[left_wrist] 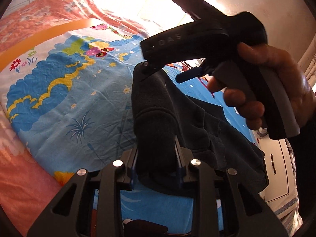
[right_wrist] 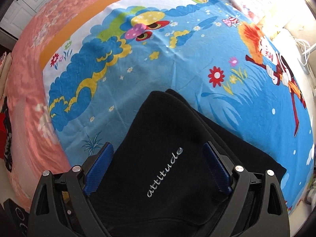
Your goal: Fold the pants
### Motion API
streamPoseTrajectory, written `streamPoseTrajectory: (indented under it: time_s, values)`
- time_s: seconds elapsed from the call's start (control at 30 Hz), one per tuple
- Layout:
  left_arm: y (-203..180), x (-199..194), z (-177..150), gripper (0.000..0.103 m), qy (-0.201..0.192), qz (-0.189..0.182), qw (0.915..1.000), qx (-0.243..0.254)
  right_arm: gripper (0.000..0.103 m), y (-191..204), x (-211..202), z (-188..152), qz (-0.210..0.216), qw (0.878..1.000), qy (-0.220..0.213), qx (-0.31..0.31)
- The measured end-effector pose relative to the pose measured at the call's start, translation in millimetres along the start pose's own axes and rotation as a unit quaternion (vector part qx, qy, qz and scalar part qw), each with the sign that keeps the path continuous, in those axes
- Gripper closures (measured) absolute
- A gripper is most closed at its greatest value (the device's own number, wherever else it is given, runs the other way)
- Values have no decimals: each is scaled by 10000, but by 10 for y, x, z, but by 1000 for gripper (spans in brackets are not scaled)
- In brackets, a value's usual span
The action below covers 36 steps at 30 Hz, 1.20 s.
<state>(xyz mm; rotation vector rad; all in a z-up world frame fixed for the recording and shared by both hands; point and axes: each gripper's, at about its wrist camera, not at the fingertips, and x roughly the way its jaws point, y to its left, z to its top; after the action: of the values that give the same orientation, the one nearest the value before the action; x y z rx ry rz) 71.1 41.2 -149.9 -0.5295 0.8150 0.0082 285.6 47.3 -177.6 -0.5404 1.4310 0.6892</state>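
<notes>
With the left gripper [left_wrist: 156,158] pinching a bunch of the black pants [right_wrist: 167,158], keep the right gripper's [right_wrist: 158,167] spread fingers above the printed word, carrying the cloth level over the bedsheet [right_wrist: 138,75].

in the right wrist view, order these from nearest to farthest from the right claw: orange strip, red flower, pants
1. pants: black, right under the open right claw.
2. red flower: up and to the right on the blue sheet.
3. orange strip: far edge, upper left.
</notes>
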Motion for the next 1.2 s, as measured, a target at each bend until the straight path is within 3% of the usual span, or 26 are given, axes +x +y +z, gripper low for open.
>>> streamPoseTrajectory:
  time_s: [0.13,0.17,0.3,0.4,0.5,0.57,0.7,0.8,0.87,0.97,1.03,1.1,1.13,1.2]
  values:
    - [-268,-95,70,76,-89,217,9988,434,19,14,217,65,-194,9993,281,-123]
    - [-362,-137,100,76,-138,267,9979,581,28,-42,169,46,-106,9996,259,-79]
    - [-804,-343,235,77,-384,291,9914,1218,43,-476,-383,-168,609,9977,-188,216]
    - [-1339,-494,324,77,-649,242,9789,1921,46,-965,-993,-481,1056,9889,-835,632]
    - [-1979,-602,317,77,-891,131,9583,2711,46,-1527,-1552,-911,1379,9727,-1526,1074]
    - [-2420,-604,237,77,-984,30,9421,3204,47,-1933,-1804,-1282,1501,9601,-1926,1360]
    - [-3336,-463,-217,77,-1077,-144,8996,4230,49,-2818,-1939,-2262,1779,9297,-2454,2094]
    - [-3972,-217,-837,77,-1075,-223,8629,4933,50,-3433,-1721,-3033,1925,9089,-2566,2664]
    - [-4289,49,-1339,77,-1017,-245,8357,5391,51,-3768,-1442,-3488,1876,9013,-2498,3001]
    - [-4567,582,-2082,76,-810,-158,8005,5936,51,-4148,-870,-4002,1891,8914,-2319,3403]
    - [-4561,907,-2441,70,-635,-29,7841,6174,52,-4286,-475,-4179,1921,8898,-2079,3580]
    - [-4519,1016,-2716,60,-831,171,7523,6534,51,-4327,-347,-4273,2141,8799,-2285,3573]
    - [-4478,1002,-2793,50,-1023,276,7401,6641,45,-4332,-365,-4284,2210,8777,-2383,3521]
    - [-4378,964,-2905,40,-1324,407,7230,6768,34,-4306,-417,-4236,2271,8795,-2448,3390]
